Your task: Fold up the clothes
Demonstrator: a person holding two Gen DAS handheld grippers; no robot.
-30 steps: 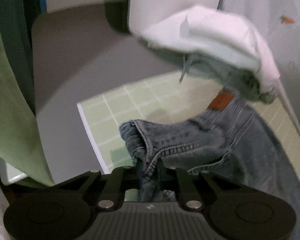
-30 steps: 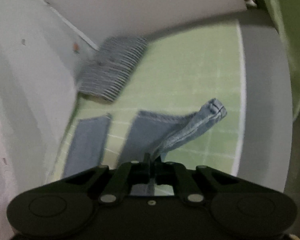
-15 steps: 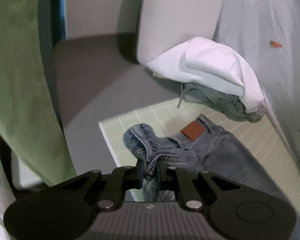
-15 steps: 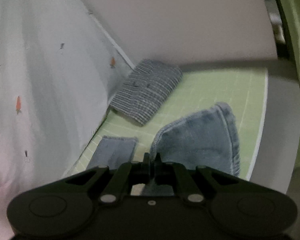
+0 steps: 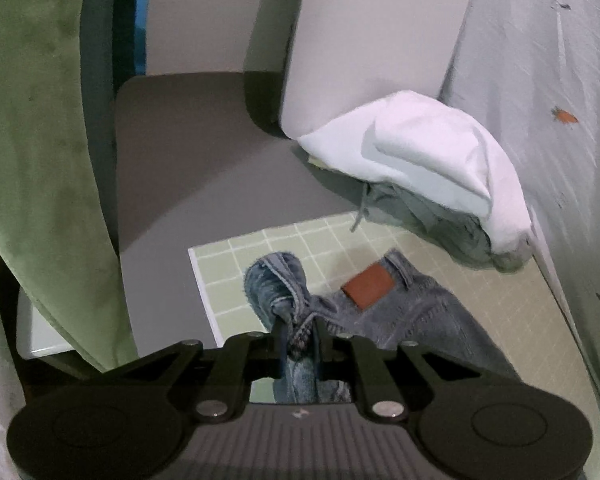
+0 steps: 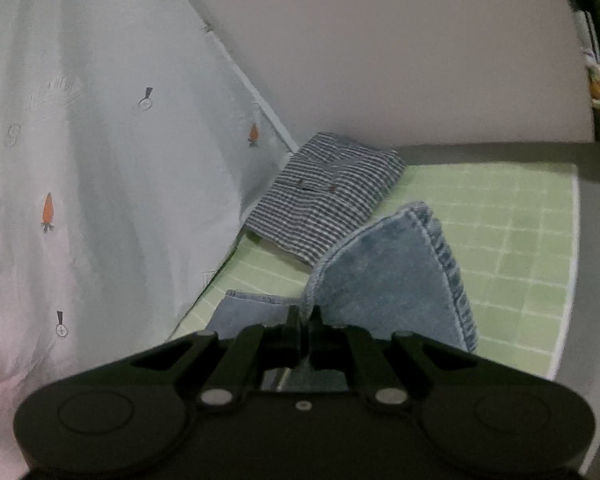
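Jeans (image 5: 412, 312) lie partly on the green grid mat (image 5: 236, 264) on the tabletop, one end raised at each gripper. Left gripper (image 5: 298, 330): fingers clamped on bunched waistband denim. Right gripper (image 6: 305, 320): fingers pinched on a leg hem edge. Recommendation: carry both ends level, keep the cloth taut, avoid the striped folded garment (image 6: 324, 196), and lay edges flush.

Green gridded mat (image 5: 236, 264) on grey table (image 5: 180, 168), carrot-print sheet (image 6: 80, 140) behind.
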